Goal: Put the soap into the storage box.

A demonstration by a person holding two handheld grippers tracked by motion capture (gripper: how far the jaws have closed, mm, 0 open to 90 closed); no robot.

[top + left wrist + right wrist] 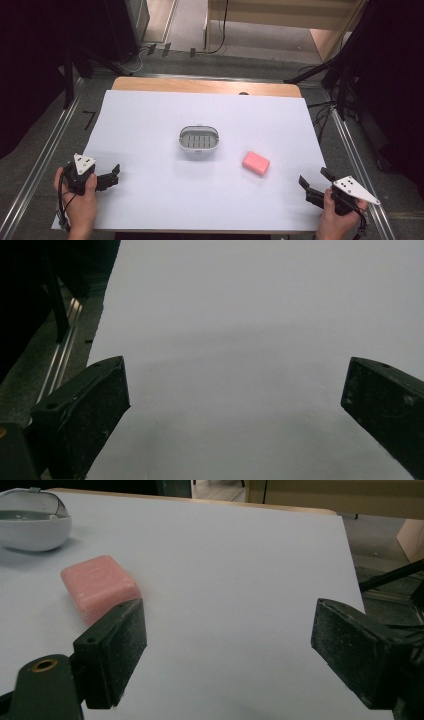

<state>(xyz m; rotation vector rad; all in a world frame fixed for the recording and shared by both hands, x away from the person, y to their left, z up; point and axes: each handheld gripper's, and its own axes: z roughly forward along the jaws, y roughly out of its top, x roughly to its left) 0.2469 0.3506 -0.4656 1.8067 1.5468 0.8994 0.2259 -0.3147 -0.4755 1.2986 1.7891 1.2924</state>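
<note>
A pink soap bar [256, 163] lies on the white table cover, right of centre. A grey-white oval soap dish [199, 139] with a slotted floor stands at the middle of the table. In the right gripper view the soap bar [99, 586] sits just beyond the left jaw and the dish [32, 524] is at the far left. My right gripper [314, 181] rests near the front right corner, open, with nothing between its jaws. At the front left, my left gripper [116, 175] is open over bare cover, seen also as the left gripper [235, 390] with wide-apart jaws.
The white cover [150, 125] spreads over the wooden table, whose far edge [205, 86] shows as a tan strip. Metal rails [45, 150] run along both sides. Dark stands and cables sit beyond the far corners.
</note>
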